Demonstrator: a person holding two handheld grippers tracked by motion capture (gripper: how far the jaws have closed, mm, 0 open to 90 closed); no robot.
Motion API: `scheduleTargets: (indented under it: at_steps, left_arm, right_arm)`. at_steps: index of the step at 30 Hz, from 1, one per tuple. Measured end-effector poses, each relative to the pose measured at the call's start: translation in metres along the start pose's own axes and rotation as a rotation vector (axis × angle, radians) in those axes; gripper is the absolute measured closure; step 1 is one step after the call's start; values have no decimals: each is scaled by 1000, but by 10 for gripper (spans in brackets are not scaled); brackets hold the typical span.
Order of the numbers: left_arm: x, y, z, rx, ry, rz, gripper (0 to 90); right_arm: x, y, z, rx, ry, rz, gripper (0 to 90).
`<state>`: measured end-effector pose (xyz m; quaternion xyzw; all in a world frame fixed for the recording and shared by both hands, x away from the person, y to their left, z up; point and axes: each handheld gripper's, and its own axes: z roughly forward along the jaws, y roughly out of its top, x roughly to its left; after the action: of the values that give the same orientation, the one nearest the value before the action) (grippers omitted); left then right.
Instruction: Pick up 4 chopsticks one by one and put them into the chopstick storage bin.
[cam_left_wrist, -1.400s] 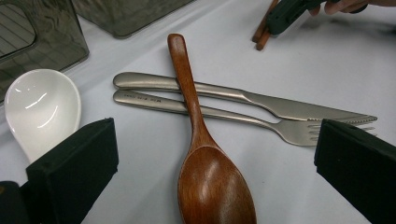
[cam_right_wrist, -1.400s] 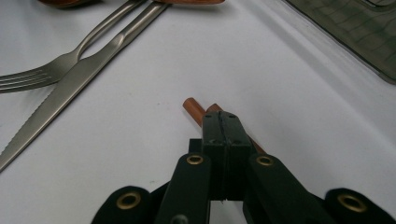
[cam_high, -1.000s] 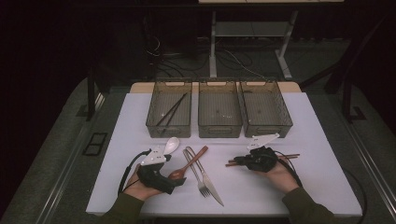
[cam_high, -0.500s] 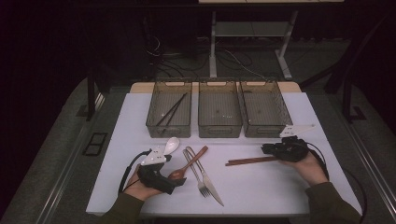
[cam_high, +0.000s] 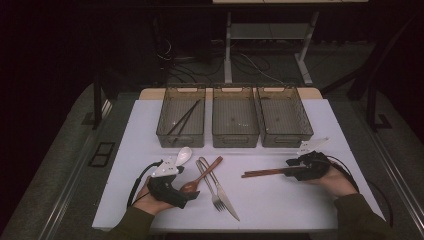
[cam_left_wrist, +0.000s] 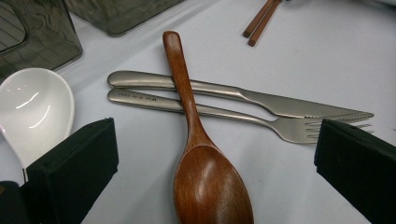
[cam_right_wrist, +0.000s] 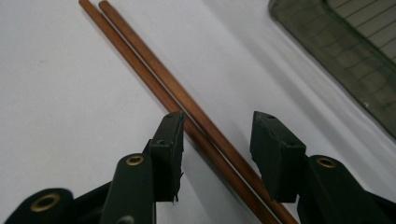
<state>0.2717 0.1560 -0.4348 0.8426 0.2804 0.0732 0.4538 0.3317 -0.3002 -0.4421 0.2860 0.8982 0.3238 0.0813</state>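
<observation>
High view, tabletop: white, with three grey wire-sided bins in a row along its 12 o'clock edge.
Left bin: a dark pair of chopsticks lies slanted inside it.
Middle bin and right bin: side by side, at 3 o'clock of the left bin.
Right tongs: at 3 o'clock on the tabletop, pointing toward 9 o'clock; the jaws have just been opening and stand apart.
Brown chopsticks: a pair lying flat on the tabletop, side by side and touching, running between the right tongs' jaws; the pads do not press on them.
Left tongs: at 7 o'clock on the tabletop, spread wide, gripping nothing.
Wooden spoon: its bowl lies between the left tongs' jaws, its handle crossing over the fork and the knife.
Fork and knife: steel, parallel, just beside each other.
White spoon: ceramic, at 9 o'clock of the wooden spoon in the left gripper view.
</observation>
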Motion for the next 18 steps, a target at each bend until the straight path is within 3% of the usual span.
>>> scheduleTargets:
  at_steps: [18]
  left_arm:
    - [0, 0, 0, 3, -4, 0, 0]
  right_arm:
    - [10, 1, -2, 53, 3, -34, 689]
